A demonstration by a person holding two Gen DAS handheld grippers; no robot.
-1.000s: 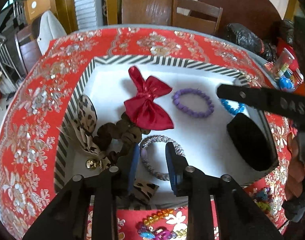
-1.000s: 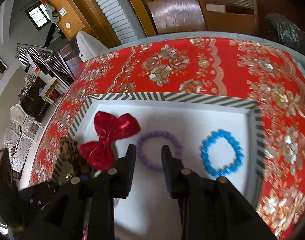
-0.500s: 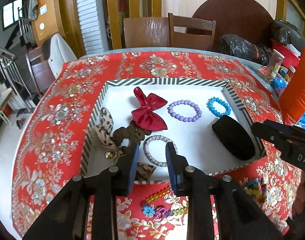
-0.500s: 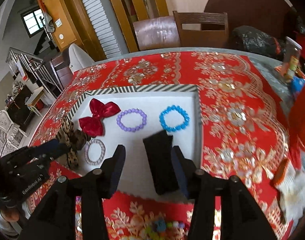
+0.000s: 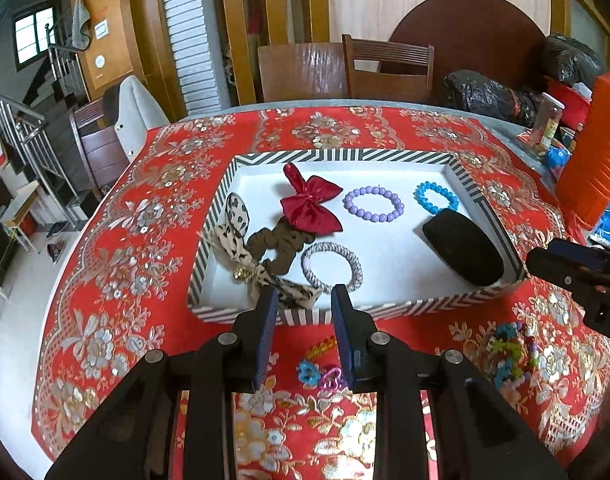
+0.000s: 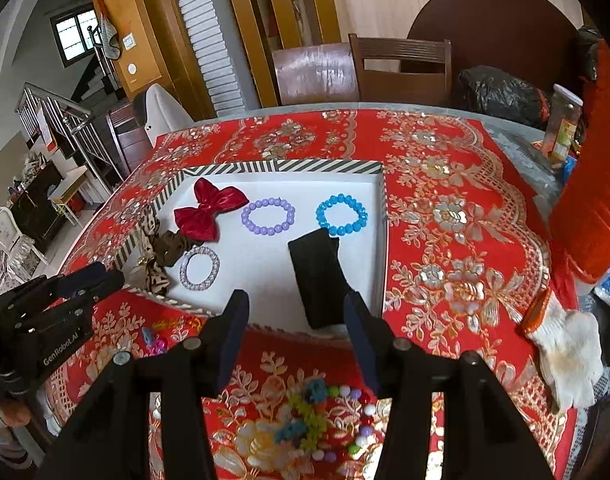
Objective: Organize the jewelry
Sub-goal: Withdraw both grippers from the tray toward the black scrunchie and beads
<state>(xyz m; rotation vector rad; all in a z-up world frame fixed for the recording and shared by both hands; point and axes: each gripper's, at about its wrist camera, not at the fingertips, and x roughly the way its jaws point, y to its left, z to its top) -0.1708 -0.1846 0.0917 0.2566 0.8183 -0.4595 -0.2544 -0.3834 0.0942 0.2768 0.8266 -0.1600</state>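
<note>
A striped-rim white tray point(image 5: 345, 155) point(image 6: 289, 166) on the red tablecloth holds a red bow point(image 5: 311, 205) point(image 6: 207, 210), purple bead bracelet point(image 5: 373, 204) point(image 6: 268, 216), blue bead bracelet point(image 5: 437, 197) point(image 6: 341, 215), black band point(image 5: 463, 252) point(image 6: 319, 280), silver bracelet point(image 5: 332, 266) point(image 6: 200, 268), brown scrunchie point(image 5: 277, 242) and leopard bow point(image 5: 241, 240). My left gripper point(image 5: 303, 312) is open and empty, above the tray's near rim. My right gripper point(image 6: 297, 320) is open wide and empty, near the black band. Small bright trinkets point(image 5: 319, 364) and a bead cluster point(image 6: 317, 420) lie on the cloth in front of the tray.
Wooden chairs point(image 5: 385, 68) stand behind the table. Black bags point(image 5: 481, 94), a jar point(image 6: 563, 120) and an orange container point(image 5: 593, 152) are at the right. A white work glove point(image 6: 565, 348) lies at the right table edge.
Both grippers have pulled back from over the tray toward the near table edge. The right gripper's jaws have opened wider. The black band now lies in the tray.
</note>
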